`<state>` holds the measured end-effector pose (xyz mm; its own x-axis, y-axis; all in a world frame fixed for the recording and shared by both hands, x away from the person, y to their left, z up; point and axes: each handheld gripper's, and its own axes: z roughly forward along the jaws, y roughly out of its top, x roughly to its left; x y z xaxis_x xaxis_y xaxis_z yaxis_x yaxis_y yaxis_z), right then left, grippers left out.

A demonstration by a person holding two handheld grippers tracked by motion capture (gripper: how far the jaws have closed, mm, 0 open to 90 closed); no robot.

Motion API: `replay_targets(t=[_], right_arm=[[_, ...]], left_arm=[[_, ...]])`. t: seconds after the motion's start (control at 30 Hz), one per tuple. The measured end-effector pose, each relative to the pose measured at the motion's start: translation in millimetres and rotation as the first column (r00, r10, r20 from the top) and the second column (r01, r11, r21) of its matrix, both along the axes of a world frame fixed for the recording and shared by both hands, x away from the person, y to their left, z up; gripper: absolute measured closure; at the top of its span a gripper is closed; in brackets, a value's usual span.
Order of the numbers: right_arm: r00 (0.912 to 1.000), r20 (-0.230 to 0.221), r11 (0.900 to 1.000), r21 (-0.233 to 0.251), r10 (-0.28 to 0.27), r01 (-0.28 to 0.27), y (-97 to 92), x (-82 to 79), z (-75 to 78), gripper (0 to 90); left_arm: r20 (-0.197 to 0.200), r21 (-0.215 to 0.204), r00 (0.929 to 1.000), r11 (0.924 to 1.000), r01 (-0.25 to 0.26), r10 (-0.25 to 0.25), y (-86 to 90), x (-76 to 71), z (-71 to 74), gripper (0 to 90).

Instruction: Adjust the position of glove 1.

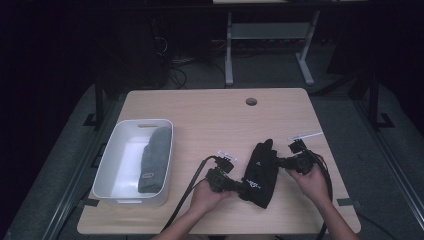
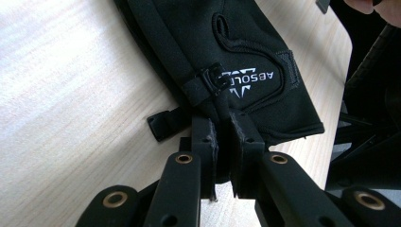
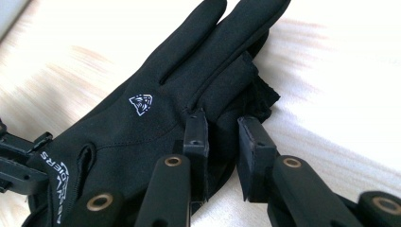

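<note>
Black fabric of the glove [image 1: 260,172] lies flat on the wooden table [image 1: 200,107], between the two grippers. The left gripper [image 2: 226,124] is clenched on the cuff edge, near the small strap. The right gripper [image 3: 222,124] pinches the side of the glove below the fingers. To lift it well, I think both hands should rise together and keep the cloth stretched. A white bin [image 1: 111,156] with a grey glove [image 1: 154,160] stands well apart, at the left.

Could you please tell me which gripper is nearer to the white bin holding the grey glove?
Left. The left gripper clamps the black glove cuff, just right of the white bin; the right gripper pinches that glove's far edge, farther right.
</note>
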<state>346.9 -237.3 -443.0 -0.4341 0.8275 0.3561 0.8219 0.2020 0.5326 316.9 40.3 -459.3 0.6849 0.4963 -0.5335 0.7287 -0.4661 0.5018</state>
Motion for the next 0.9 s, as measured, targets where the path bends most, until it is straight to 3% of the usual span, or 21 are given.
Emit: replay_targets(t=[0.43, 0.9], right_arm=[[0.9998, 0.017, 0.9959, 0.090, 0.007, -0.008, 5.7, 2.7, 17.4, 75.6], [0.9992, 0.027, 0.9897, 0.140, 0.028, -0.031, 12.7, 8.4, 33.6, 75.8]], left_arm=[[0.021, -0.018, 0.9995, 0.9995, -0.025, 0.026, 16.3, 2.0, 10.6, 82.6], [0.034, -0.030, 0.9986, 0.9988, -0.039, 0.040, 28.1, 2.9, 23.0, 82.7]])
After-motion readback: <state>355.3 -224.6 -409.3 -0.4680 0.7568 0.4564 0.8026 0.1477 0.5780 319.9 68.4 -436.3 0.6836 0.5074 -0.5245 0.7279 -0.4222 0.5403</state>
